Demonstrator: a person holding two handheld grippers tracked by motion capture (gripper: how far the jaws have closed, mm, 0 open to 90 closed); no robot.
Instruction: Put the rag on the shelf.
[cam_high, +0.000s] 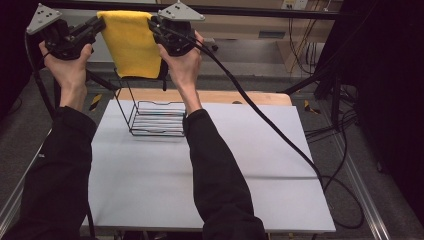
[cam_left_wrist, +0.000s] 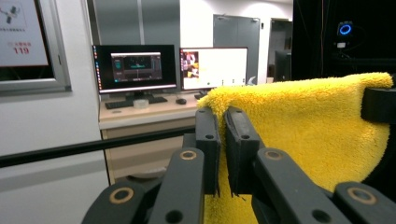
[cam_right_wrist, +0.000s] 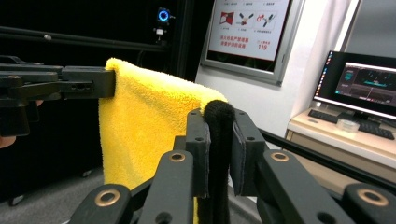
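Overhead, in the high view, the left gripper (cam_high: 98, 23) and the right gripper (cam_high: 156, 23) hold a yellow towel (cam_high: 132, 47) stretched between them by its top corners, well above the table. It hangs flat, directly over a black wire rack (cam_high: 156, 119) that stands on the white table (cam_high: 200, 175) near its far edge. The step in hand looks like carrying the spread towel to the rack; the next move would call for lowering both hands evenly, keeping the cloth taut, so it drapes over the top wires without bunching.

From the left gripper view, the jaws are clamped on the towel's (cam_left_wrist: 303, 135) near corner, with the fluffy edge bulging above the pads. A desk (cam_left_wrist: 140, 114) with two lit monitors (cam_left_wrist: 135, 67) stands behind, beside a white wall.

From the right gripper view, the jaws are closed on a dark trim strip (cam_right_wrist: 218, 140) at the towel's (cam_right_wrist: 140, 135) corner. Across the cloth, the left gripper (cam_right_wrist: 105, 83) pinches the far corner. A wall poster (cam_right_wrist: 250, 28) and another monitor (cam_right_wrist: 369, 79) fill the background, with a dark curtained area to the left.
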